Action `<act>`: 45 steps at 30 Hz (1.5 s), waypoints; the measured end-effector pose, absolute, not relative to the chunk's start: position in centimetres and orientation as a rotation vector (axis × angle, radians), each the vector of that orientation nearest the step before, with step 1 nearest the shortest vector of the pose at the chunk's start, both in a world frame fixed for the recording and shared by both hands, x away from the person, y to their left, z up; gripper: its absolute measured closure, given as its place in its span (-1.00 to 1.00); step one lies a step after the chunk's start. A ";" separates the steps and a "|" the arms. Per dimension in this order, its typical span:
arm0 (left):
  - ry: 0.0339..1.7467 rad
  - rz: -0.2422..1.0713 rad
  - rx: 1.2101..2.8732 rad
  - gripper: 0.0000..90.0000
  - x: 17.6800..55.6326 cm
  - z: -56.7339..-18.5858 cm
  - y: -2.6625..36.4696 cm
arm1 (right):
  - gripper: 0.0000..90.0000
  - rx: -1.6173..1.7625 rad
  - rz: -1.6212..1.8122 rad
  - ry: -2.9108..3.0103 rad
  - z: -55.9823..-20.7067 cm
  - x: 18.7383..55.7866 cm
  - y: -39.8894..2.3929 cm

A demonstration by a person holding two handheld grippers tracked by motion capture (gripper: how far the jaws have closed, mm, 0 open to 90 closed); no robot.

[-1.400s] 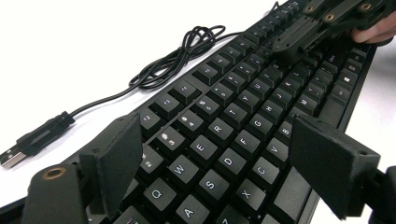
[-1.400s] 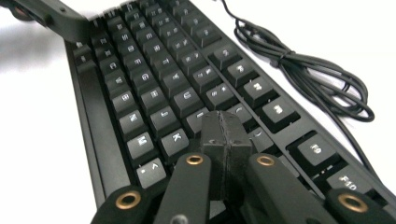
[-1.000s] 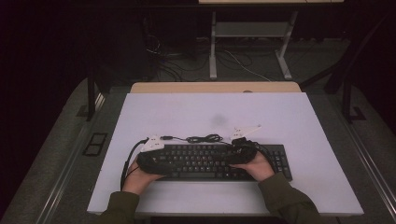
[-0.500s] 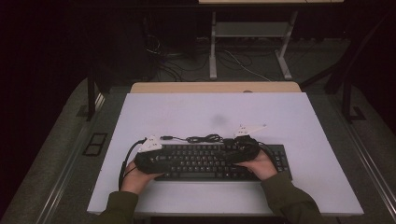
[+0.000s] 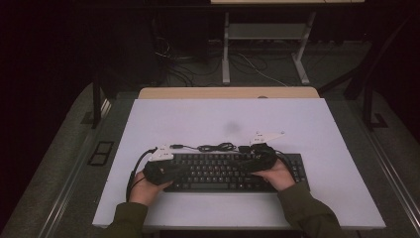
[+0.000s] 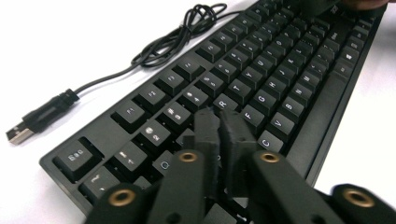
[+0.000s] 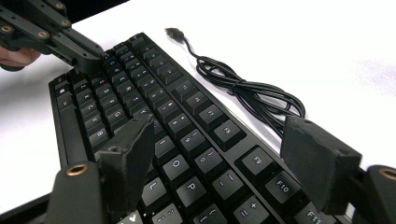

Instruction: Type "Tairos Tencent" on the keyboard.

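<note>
- Black keyboard (image 5: 233, 171) lies flat on the white tabletop (image 5: 307, 124), near the person's side, with its long side running left to right.
- Its thin black cord (image 7: 247, 88) sits in a loose bunch on the tabletop just behind the keyboard. The plug (image 6: 37, 119) at the end lies bare and is not stuck into anything.
- The left tongs (image 6: 219, 123) are pressed together with nothing between them. Their tips are low over the letter keys at the left part of the keyboard, and look to be on or just above a key. I cannot tell if they really touch it.
- The right tongs (image 7: 215, 149) are spread wide apart and pinch nothing. They hang over the keys at the right part of the letter area, near O, P and the F keys.
- In the high view, each hand rests at one end of the keyboard, the left hand (image 5: 143, 188) at the left and the right hand (image 5: 277, 173) at the right.
- Nobody told us the job, so I can only guess. It may be poking keys, or moving the keyboard, or tidying the cord.
- Nothing looks finished. The keyboard is not lifted, the cord is not tidy, and the plug is loose. I think most of the work is left to do.
</note>
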State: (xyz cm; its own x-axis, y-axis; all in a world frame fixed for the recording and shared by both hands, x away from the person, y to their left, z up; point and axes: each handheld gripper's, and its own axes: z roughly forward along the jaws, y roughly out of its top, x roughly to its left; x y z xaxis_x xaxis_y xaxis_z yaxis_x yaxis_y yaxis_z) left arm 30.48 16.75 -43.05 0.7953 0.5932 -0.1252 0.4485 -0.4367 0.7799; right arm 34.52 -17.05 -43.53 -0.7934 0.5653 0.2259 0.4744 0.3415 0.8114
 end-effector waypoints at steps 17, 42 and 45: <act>0.769 0.175 2.137 0.98 30.5 -43.5 16.3 | -0.44 0.961 1.457 2.493 -43.6 34.5 -17.0; 0.769 0.189 2.144 0.98 30.6 -43.6 16.3 | -0.44 0.962 1.455 2.491 -43.6 34.5 -17.1; 0.774 0.198 2.130 0.98 30.6 -43.4 16.4 | -0.44 0.966 1.455 2.489 -43.6 34.5 -17.1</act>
